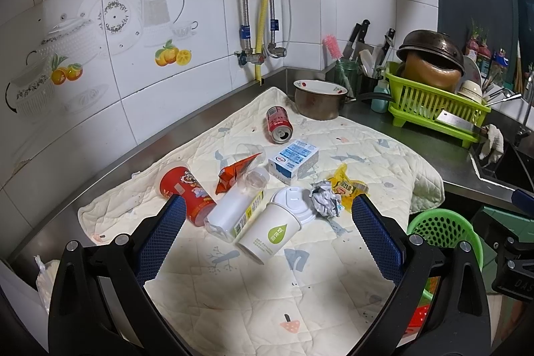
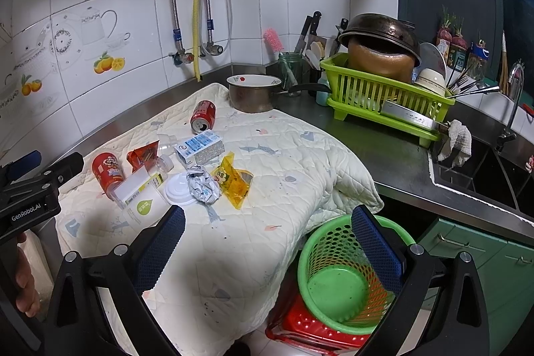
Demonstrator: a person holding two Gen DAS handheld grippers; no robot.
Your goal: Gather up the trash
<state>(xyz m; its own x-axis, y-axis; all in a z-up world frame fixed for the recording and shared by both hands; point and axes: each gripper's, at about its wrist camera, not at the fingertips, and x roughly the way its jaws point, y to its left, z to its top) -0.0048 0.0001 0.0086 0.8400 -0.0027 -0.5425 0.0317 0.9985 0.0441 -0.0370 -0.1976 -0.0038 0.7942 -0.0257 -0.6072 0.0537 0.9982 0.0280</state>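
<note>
Trash lies clustered on a quilted mat (image 1: 253, 296) spread over the steel counter (image 1: 430, 142); nothing has yet been collected, judging by the bare bin. Left tongs (image 1: 268, 216), fingers wide apart and gripping nothing, hang over the near half of the mat, with a paper cup (image 1: 272, 234) directly ahead at 12 o'clock between the blue pads (image 1: 160, 237). The cup lies on its side, long axis running from 7 to 1 o'clock, white lid (image 1: 293, 201) at the far end; a white bottle (image 1: 233, 209) lies alongside at its 10 o'clock, touching or nearly so, and a red tube (image 1: 187, 194) beyond that. A foil ball (image 1: 323, 199) and a yellow packet (image 1: 347, 186) sit at the lid's 3 o'clock; a carton (image 1: 293, 160) and a red can (image 1: 278, 124) lie farther off at 12 o'clock. Right tongs (image 2: 268, 216), likewise apart and holding nothing, hang past the mat's near right edge, above a green bin (image 2: 333, 269) on the floor at 5 o'clock. The left tongs are judged nearer the cup; open mat lies at 6 o'clock for withdrawal, while the bottle crowds one flank.
</note>
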